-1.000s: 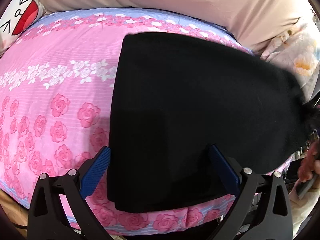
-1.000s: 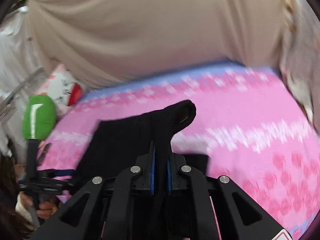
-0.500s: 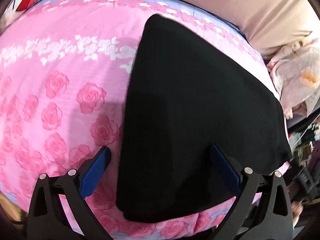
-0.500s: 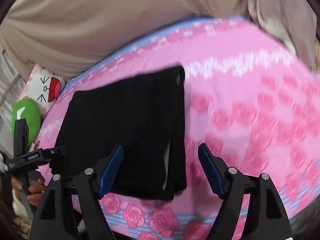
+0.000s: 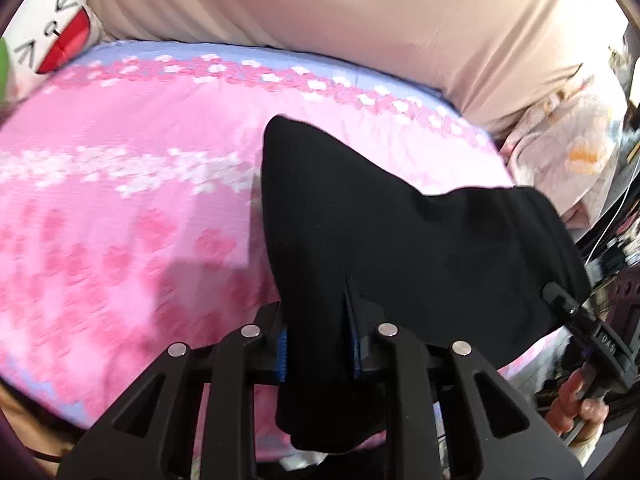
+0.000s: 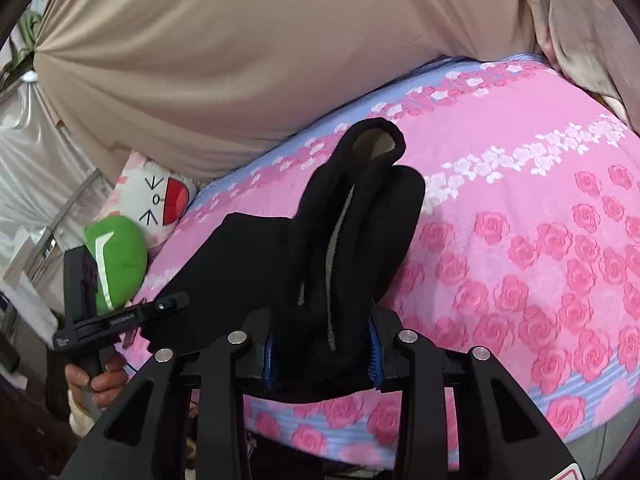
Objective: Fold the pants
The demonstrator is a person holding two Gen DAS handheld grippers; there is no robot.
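Observation:
The black pants (image 5: 400, 240) lie partly folded on the pink rose-print bed (image 5: 120, 200). My left gripper (image 5: 318, 350) is shut on their near left edge and lifts it off the bed. My right gripper (image 6: 322, 354) is shut on the bunched near right edge of the pants (image 6: 352, 240), several layers raised between the blue pads (image 6: 375, 354). In the right wrist view the left gripper (image 6: 120, 316) shows at the left, in a hand.
A beige cover (image 5: 340, 20) rises behind the bed. A white cartoon-face pillow (image 6: 156, 196) and a green plush (image 6: 120, 256) sit at the bed's left end. A floral blanket (image 5: 568, 160) lies at the right end.
Both grippers were open over the flat pants half a second ago. Both have now closed on the near edge and lifted it.

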